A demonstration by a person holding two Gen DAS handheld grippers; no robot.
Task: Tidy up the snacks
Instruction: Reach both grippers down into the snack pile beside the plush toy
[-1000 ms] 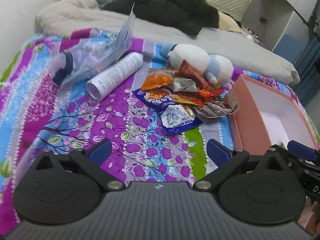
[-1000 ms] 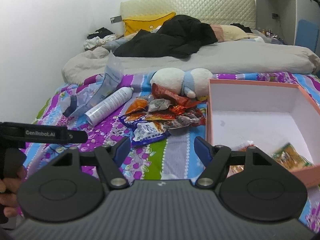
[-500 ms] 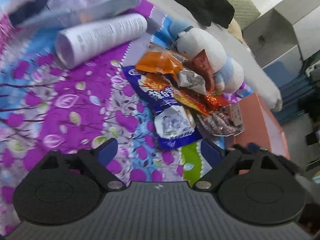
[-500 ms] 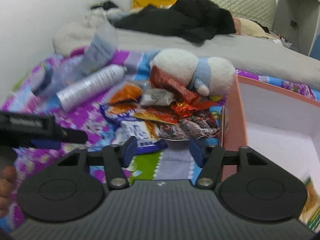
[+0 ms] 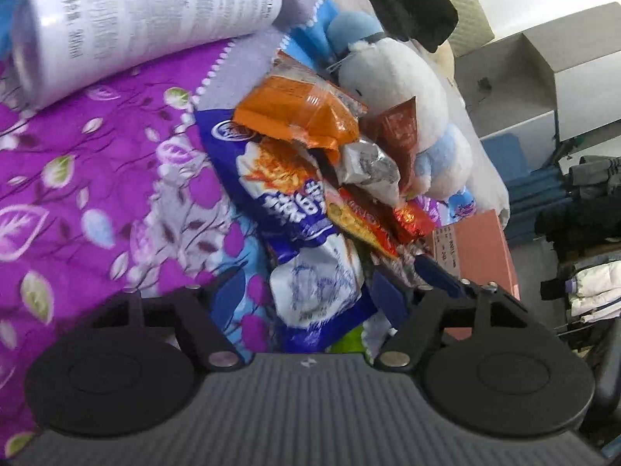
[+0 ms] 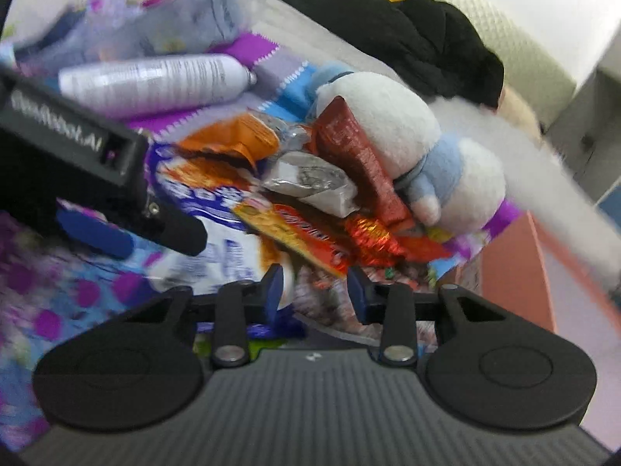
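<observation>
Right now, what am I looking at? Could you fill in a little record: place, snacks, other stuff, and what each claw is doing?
place: a bed with a purple floral blanket
snack pile: orange packet, blue and white bag, silver packet, dark red packet
container: pink box, right of the pile
other items: white spray can, plush toy behind the snacks
left gripper: open, fingers on either side of the blue and white bag
right gripper: open, holding nothing, near the pile's front edge
</observation>
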